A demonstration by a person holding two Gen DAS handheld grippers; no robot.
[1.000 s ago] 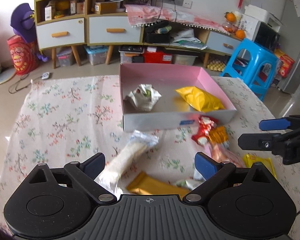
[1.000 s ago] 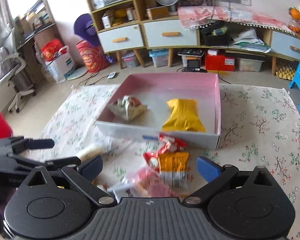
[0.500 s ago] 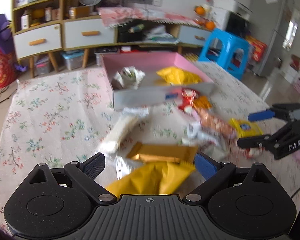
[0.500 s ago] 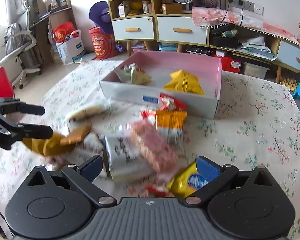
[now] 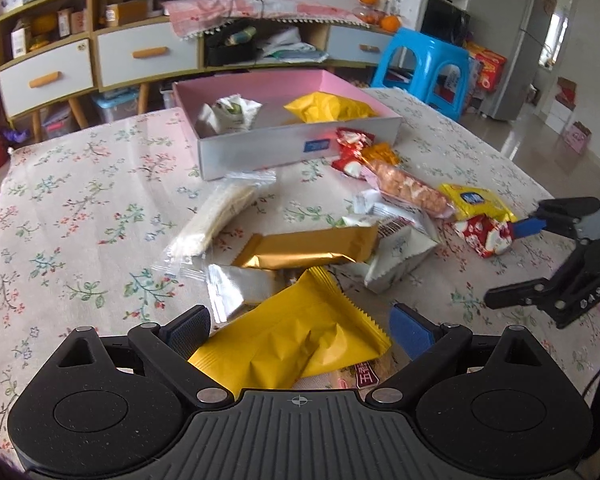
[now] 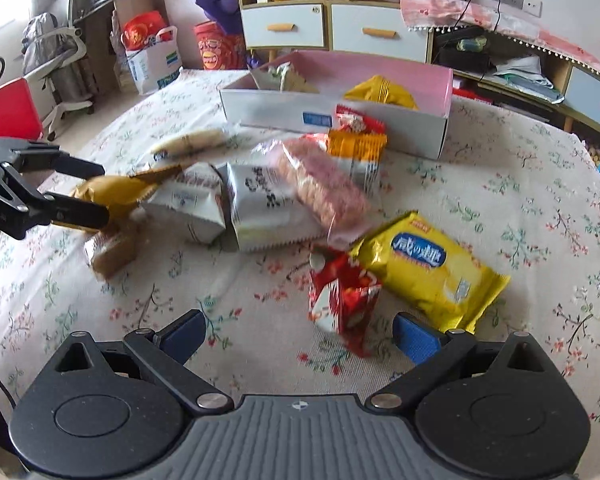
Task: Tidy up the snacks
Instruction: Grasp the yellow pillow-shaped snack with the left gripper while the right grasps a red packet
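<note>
The left tool (image 5: 300,330) hangs low over the bench (image 5: 60,216) with its fingers apart, straddling a yellow packet (image 5: 296,344) that lies between them at 6 o'clock in its own view; whether the pads touch it cannot be told. The right tool (image 6: 296,330) is spread wide too, holding nothing, with a red packet (image 6: 340,296) just ahead of it and a yellow biscuit pack (image 6: 428,268) beside that at 1 o'clock.

The job looks barely started. Counting outward on the bench from the left view: one yellow packet, one silver wrapper (image 5: 240,288), one gold bar (image 5: 312,246), white pouches (image 6: 256,204) (two by the right view), one long pale cracker sleeve (image 5: 216,216), one pink wafer sleeve (image 5: 408,192), one orange pack (image 6: 356,148), and a second red packet (image 5: 352,144) leaning on the box front. That makes roughly eleven loose, though the pile overlaps and may hide more.

Far off at 12 o'clock sits the pink box (image 5: 300,148), and only two snacks are inside: one white-green bag (image 5: 230,114) and one yellow bag (image 5: 332,106). Most of the sorting remains.
</note>
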